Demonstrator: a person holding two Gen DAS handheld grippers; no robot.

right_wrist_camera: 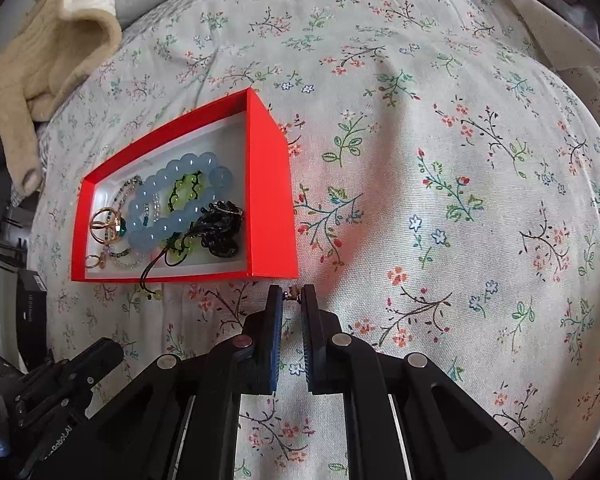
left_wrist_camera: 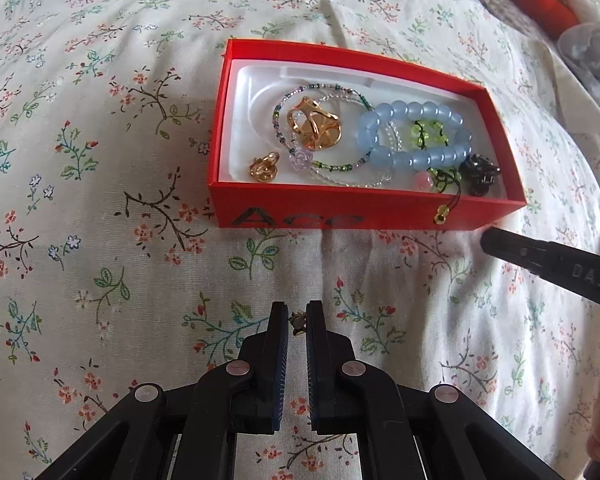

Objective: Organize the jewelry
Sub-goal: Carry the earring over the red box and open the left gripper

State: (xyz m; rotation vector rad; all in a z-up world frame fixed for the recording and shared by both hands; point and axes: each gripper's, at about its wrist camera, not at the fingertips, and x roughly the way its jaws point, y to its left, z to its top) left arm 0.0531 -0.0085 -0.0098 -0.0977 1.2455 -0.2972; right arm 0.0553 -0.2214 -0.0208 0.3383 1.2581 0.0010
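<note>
Each gripper, left gripper [left_wrist_camera: 298,320] and right gripper [right_wrist_camera: 293,296], has its jaws clamped on a small gold earring [left_wrist_camera: 299,322], so the step seems to be carrying them to the red box [left_wrist_camera: 340,210] at twelve o'clock on the bed [left_wrist_camera: 100,160], then releasing inside.

Each gripper, left gripper [left_wrist_camera: 298,322] and right gripper [right_wrist_camera: 294,296], comprises black plastic linkage arms, round silver pivot pins, and blue ribbed pads [left_wrist_camera: 285,364] lining two fingers.

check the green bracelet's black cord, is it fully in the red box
No. The black cord hangs over the red box front wall, its yellow end beads outside.
</note>
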